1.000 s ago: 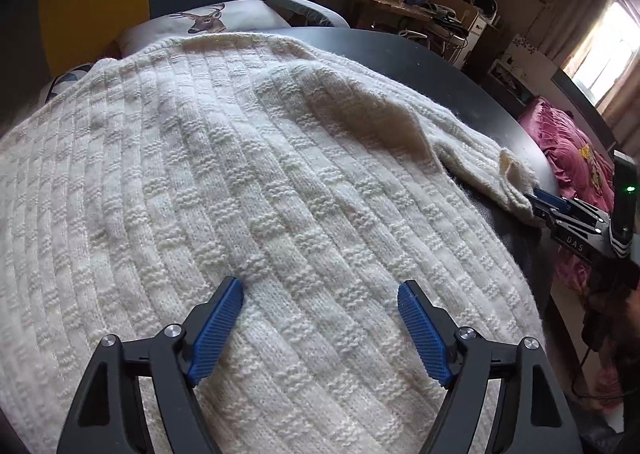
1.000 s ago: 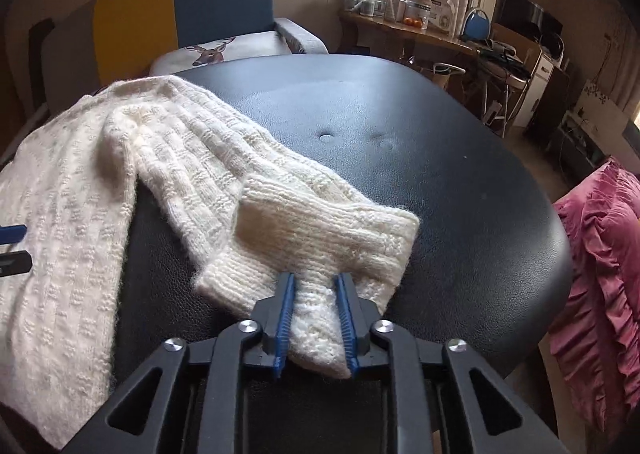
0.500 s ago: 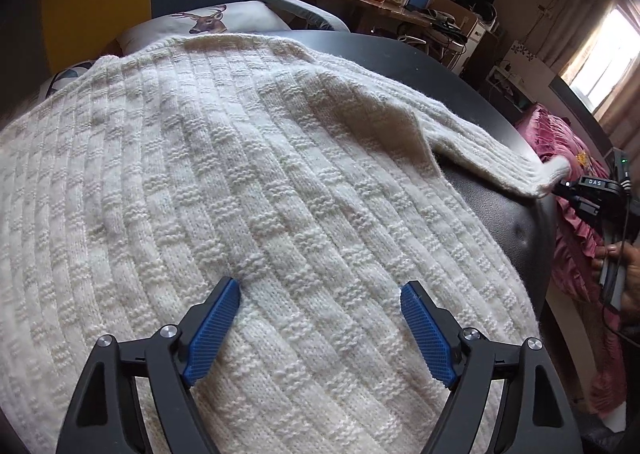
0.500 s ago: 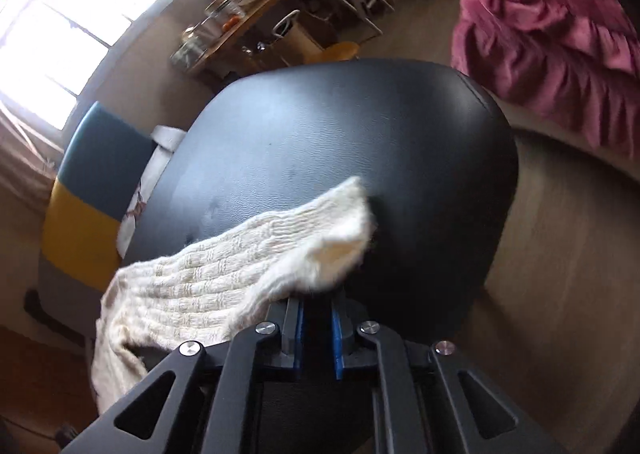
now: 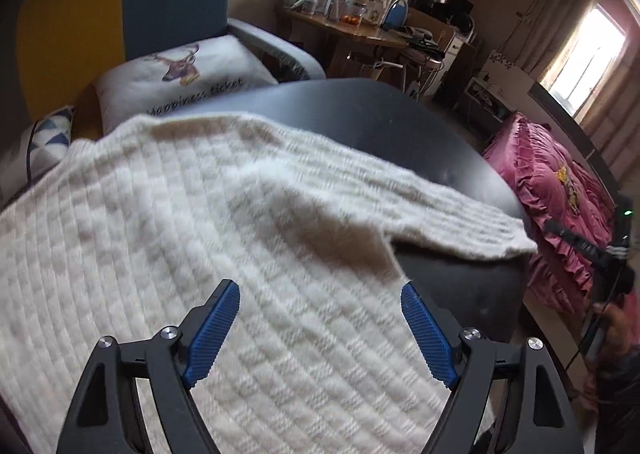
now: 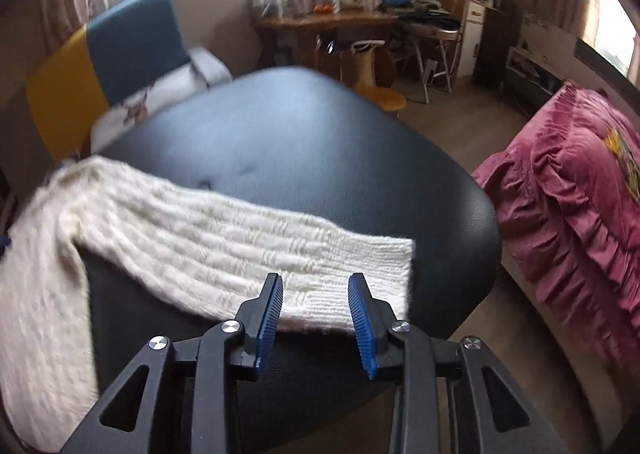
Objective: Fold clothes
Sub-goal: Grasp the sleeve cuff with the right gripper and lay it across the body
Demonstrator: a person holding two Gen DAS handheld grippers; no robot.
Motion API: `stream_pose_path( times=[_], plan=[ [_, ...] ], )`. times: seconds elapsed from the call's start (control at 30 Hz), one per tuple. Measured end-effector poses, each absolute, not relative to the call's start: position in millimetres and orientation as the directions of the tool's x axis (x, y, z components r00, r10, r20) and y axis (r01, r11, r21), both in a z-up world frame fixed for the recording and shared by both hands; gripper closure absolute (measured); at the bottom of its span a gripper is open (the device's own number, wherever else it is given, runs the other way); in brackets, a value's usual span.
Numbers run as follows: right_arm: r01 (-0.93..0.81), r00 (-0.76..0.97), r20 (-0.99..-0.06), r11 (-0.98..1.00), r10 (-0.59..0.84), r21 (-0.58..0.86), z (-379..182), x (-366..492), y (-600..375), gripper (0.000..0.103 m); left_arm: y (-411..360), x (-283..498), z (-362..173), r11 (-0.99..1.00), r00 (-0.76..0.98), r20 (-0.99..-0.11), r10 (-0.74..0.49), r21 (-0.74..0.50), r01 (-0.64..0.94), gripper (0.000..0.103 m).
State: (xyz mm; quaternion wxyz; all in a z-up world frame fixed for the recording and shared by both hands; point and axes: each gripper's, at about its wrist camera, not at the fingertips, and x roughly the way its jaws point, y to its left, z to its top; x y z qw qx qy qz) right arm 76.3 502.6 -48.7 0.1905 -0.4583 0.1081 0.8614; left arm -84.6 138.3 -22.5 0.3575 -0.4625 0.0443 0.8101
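Hovering over the knit, the left gripper has its jaws spread wide with nothing between them, just the cream sweater body lying flat underneath on the black padded surface. Over on the other side, the right gripper has its jaws opening up, and the sleeve cuff sits below the gap without the blue pads pressing on it. That sleeve is stretched out straight, long axis running sideways from the sweater body out toward the right edge of the surface, cuff end pointing at the pink bed. The sweater body covers the left part of the surface. Further back there's a yellow and blue armchair with a deer cushion, then a cluttered wooden desk against the far wall.
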Motion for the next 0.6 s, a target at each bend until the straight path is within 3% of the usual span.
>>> stream_pose_path(
  times=[0.2,0.27,0.43,0.47,0.5,0.53,0.6],
  plan=[
    [-0.425,-0.440,-0.861,-0.904,0.253,-0.049,-80.4,60.6,510.7,0.065,230.1,-132.6,-2.0,-0.646,-0.251,-0.793,0.555,-0.222,-0.730,0.019],
    [-0.401,-0.473,-0.843,-0.915,0.257,-0.054,-85.8,63.1,511.4,0.061,267.2,-143.0,-13.6,-0.607,-0.187,-0.823,0.536,-0.221,-0.764,0.019],
    [-0.339,-0.519,-0.811,-0.936,0.270,-0.094,-91.4,70.3,505.1,0.060,350.5,-152.9,-65.6,-0.535,-0.081,-0.912,0.402,-0.163,-0.829,0.019],
    [-0.330,-0.525,-0.808,-0.939,0.269,-0.099,-92.3,71.0,504.0,0.064,362.2,-153.2,-78.6,-0.530,-0.064,-0.929,0.363,-0.150,-0.834,0.023],
    [-0.322,-0.530,-0.804,-0.941,0.270,-0.105,-93.1,71.2,502.5,0.068,370.0,-151.6,-92.2,-0.526,-0.066,-0.945,0.321,-0.120,-0.842,0.034],
    [-0.312,-0.534,-0.800,-0.943,0.274,-0.115,-93.3,70.7,500.3,0.072,377.6,-149.8,-105.9,-0.521,-0.069,-0.958,0.279,-0.090,-0.849,0.056],
    [-0.300,-0.531,-0.797,-0.944,0.287,-0.140,-91.1,65.6,498.4,0.086,379.2,-141.8,-102.7,-0.505,-0.129,-0.935,0.330,-0.060,-0.861,0.067]
  ],
)
